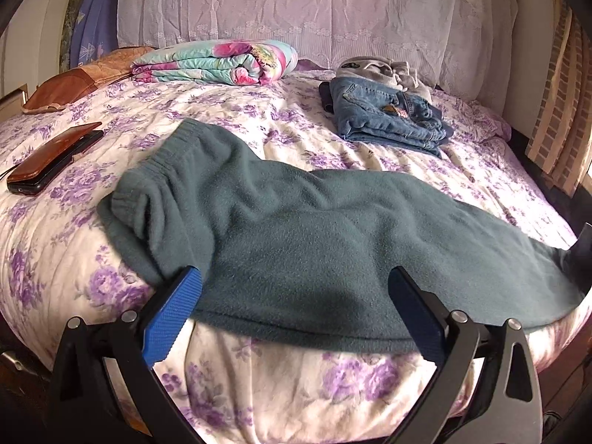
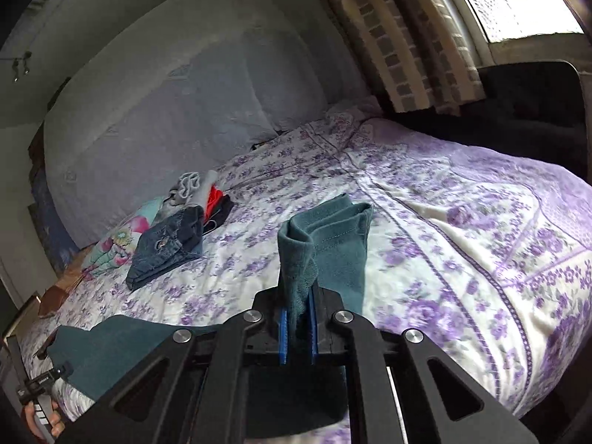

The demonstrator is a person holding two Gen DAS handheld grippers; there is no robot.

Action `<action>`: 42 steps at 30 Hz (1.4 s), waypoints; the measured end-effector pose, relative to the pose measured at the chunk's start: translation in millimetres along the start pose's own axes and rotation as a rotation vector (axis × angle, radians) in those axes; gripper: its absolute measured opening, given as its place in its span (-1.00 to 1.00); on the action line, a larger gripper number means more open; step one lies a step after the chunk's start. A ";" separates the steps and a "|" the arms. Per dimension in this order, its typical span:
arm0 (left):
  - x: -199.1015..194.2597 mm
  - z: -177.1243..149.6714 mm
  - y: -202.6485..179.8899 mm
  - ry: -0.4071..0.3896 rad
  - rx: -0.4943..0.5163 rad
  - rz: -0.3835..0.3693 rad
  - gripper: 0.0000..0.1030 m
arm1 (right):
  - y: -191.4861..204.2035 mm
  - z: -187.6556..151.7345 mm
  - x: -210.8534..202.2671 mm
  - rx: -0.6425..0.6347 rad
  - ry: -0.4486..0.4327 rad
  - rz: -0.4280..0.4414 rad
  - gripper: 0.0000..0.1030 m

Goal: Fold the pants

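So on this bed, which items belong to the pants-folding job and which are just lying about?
In use:
- teal fleece pants
- right hand-held gripper, shut on the pants' leg end
- left hand-held gripper, open over the pants

Lying about:
- folded jeans
- grey garment
- floral quilt
- phone in a brown case

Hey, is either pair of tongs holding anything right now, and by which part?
The right tongs grip the teal pants by the leg cuffs. The left tongs, open, hold nothing.

Floral bed (image 1: 281,388): teal pants (image 1: 296,229); jeans (image 1: 384,114) (folded); phone (image 1: 51,159).
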State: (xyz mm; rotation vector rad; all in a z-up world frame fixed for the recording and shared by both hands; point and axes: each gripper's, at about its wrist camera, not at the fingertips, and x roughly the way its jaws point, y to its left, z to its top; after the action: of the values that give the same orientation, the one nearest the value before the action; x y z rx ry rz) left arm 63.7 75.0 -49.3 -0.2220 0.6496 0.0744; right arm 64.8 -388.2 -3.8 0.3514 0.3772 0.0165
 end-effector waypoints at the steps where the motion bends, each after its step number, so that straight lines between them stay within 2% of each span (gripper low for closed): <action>1: -6.0 0.0 4.9 -0.007 -0.005 0.000 0.90 | 17.2 1.5 5.1 -0.037 0.008 0.022 -0.83; 5: -22.9 -0.7 35.9 -0.030 -0.030 0.083 0.90 | 89.9 -2.9 32.0 -0.157 0.057 0.120 -0.83; 9: -32.0 1.0 78.5 -0.041 -0.134 0.101 0.90 | 159.3 -23.0 58.3 -0.235 0.136 0.234 -0.82; 10: -33.5 3.8 88.0 -0.036 -0.171 0.100 0.90 | 176.7 -29.8 63.3 -0.254 0.153 0.263 -0.82; 13: -40.7 8.6 110.7 -0.056 -0.271 0.022 0.90 | 227.2 -57.6 78.9 -0.331 0.223 0.338 -0.82; 15: -42.9 10.1 119.6 -0.058 -0.308 -0.006 0.90 | 258.0 -84.2 92.2 -0.417 0.292 0.345 -0.82; 17: -43.0 10.3 122.5 -0.057 -0.314 -0.007 0.90 | 279.4 -113.7 106.8 -0.529 0.394 0.322 -0.67; 18: -42.6 10.6 123.1 -0.056 -0.311 -0.002 0.90 | 285.2 -125.3 104.5 -0.594 0.386 0.301 -0.55; 19: -42.3 10.9 123.2 -0.056 -0.306 0.002 0.90 | 289.7 -130.3 96.2 -0.655 0.332 0.275 -0.39; 21: -41.2 11.2 123.4 -0.054 -0.299 0.007 0.90 | 294.9 -130.9 83.7 -0.711 0.321 0.266 -0.01; 23: -38.1 10.5 123.5 -0.048 -0.299 0.009 0.90 | 291.3 -119.0 72.2 -0.677 0.328 0.334 0.06; 25: -37.0 9.5 123.4 -0.046 -0.291 0.016 0.90 | 290.1 -102.2 62.4 -0.643 0.280 0.343 0.11; 26: -36.4 9.6 121.5 -0.045 -0.283 0.024 0.90 | 290.2 -94.7 59.6 -0.633 0.246 0.329 0.15; 27: -36.7 9.4 120.3 -0.045 -0.275 0.029 0.90 | 289.8 -89.0 61.9 -0.625 0.219 0.309 0.32; 28: -36.7 9.7 118.6 -0.042 -0.268 0.027 0.90 | 288.4 -87.0 67.6 -0.620 0.205 0.267 0.52; 29: -37.0 10.0 116.9 -0.041 -0.262 0.022 0.90 | 288.1 -87.6 80.8 -0.620 0.217 0.207 0.60; 30: -36.9 10.5 115.5 -0.039 -0.259 0.016 0.90 | 284.7 -94.1 94.6 -0.628 0.261 0.148 0.64; 31: -36.8 10.4 114.4 -0.039 -0.260 0.011 0.90 | 280.7 -105.5 111.2 -0.632 0.349 0.115 0.65; 32: -36.0 10.0 113.1 -0.036 -0.260 0.009 0.90 | 274.4 -114.0 119.6 -0.612 0.394 0.118 0.65; 33: -34.6 9.5 111.8 -0.033 -0.257 0.012 0.91 | 268.0 -113.2 113.1 -0.575 0.352 0.136 0.66; 36: -31.0 7.6 106.2 -0.027 -0.225 0.050 0.90 | 259.9 -100.8 97.2 -0.538 0.363 0.202 0.70; 38: -29.3 7.1 100.6 -0.023 -0.192 0.083 0.91 | 247.7 -88.1 78.8 -0.510 0.284 0.175 0.76; 39: -28.5 7.1 97.9 -0.020 -0.175 0.099 0.91 | 240.2 -82.9 71.7 -0.503 0.256 0.155 0.88; 41: -25.6 6.0 93.9 -0.013 -0.148 0.127 0.91 | 221.6 -78.0 66.7 -0.496 0.242 0.098 0.93; 42: -24.3 5.3 92.4 -0.011 -0.138 0.141 0.91 | 211.0 -79.8 70.2 -0.487 0.261 0.069 0.93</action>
State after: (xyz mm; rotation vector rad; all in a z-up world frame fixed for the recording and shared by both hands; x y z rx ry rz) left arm 34.8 166.2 -47.2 -0.3089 0.6487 0.2563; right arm 111.4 -157.8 -26.8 -0.1220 0.6031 0.2196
